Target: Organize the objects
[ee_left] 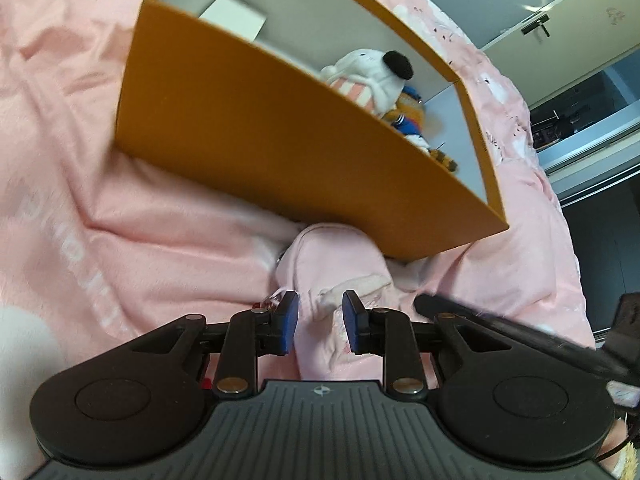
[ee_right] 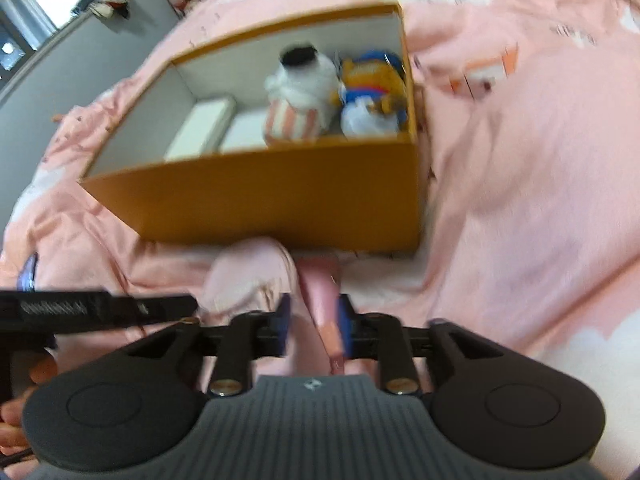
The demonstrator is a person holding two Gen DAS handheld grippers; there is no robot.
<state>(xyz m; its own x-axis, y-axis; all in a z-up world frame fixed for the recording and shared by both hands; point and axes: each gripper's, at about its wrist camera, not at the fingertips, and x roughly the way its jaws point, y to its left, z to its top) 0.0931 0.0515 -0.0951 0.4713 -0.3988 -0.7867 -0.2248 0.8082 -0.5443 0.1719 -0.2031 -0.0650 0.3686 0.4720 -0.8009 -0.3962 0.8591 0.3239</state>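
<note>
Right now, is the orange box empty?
No. The right wrist view shows the orange box holding a white plush, an orange-and-blue plush and white boxes.

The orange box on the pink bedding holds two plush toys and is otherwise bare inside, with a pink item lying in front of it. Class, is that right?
Not quite. The orange box is not otherwise bare: the right wrist view shows white boxes beside the white plush toy and the orange-and-blue plush toy. The pink bedding and the pink item in front are as stated.
</note>
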